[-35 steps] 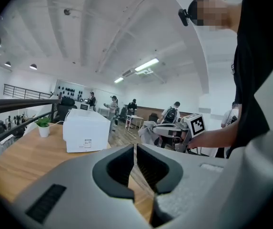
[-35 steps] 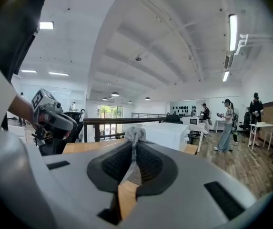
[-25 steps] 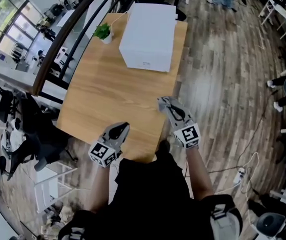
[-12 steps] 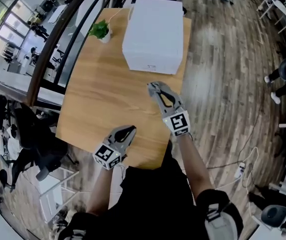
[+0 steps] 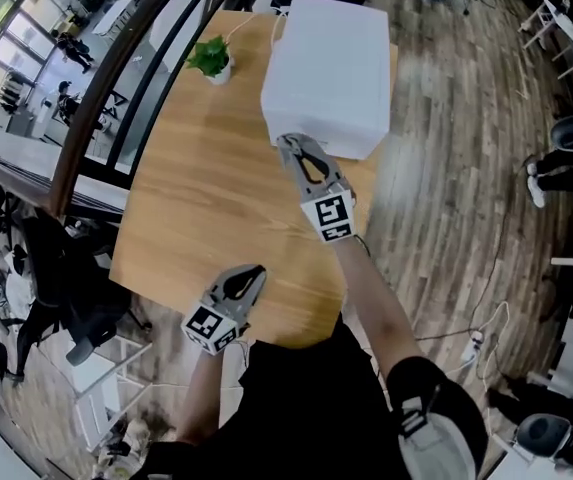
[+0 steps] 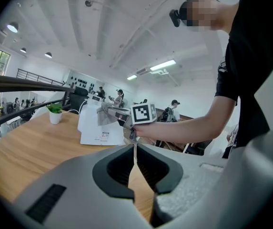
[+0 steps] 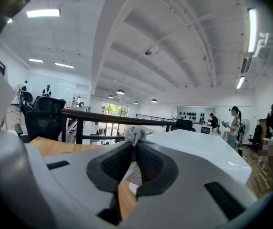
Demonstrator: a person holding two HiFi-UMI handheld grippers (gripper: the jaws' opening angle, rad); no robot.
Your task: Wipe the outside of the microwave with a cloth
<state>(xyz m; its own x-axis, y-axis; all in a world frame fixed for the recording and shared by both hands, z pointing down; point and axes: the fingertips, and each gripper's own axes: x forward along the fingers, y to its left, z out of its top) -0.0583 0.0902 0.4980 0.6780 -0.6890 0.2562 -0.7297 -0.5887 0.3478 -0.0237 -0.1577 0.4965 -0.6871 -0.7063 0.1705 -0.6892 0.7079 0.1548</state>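
The microwave (image 5: 326,68) sits at the far end of the wooden table (image 5: 206,198), on its right-hand corner, a plain white box with a small potted plant (image 5: 209,58) just to its left. It looks like a heavy, rigid thing with a smooth hard casing, so it should probably stay put under a light wipe and needs no holding. The one to grip is the cloth (image 7: 135,133), and it's a grey, soft, limp scrap, light as anything. It is best taken by a bunched edge so that some loose fabric is left free to meet the casing. That is just how it sits now: the right gripper (image 5: 294,148) has its jaws squeezed together on the cloth. A tuft pokes out above the tips and more fabric shows below, between the pads. The right gripper is stretched out over the table and up at the microwave's near face. The white top runs away to the right in the right gripper view. Whether the cloth actually touches the casing cannot be told from here, though it is very close. The left gripper (image 6: 135,147) hangs back over the near edge of the table, well apart from the microwave. Its jaws are brought together with only a sliver of light between them and nothing in them. The wipe itself looks about to begin, with the top and sides all to do.
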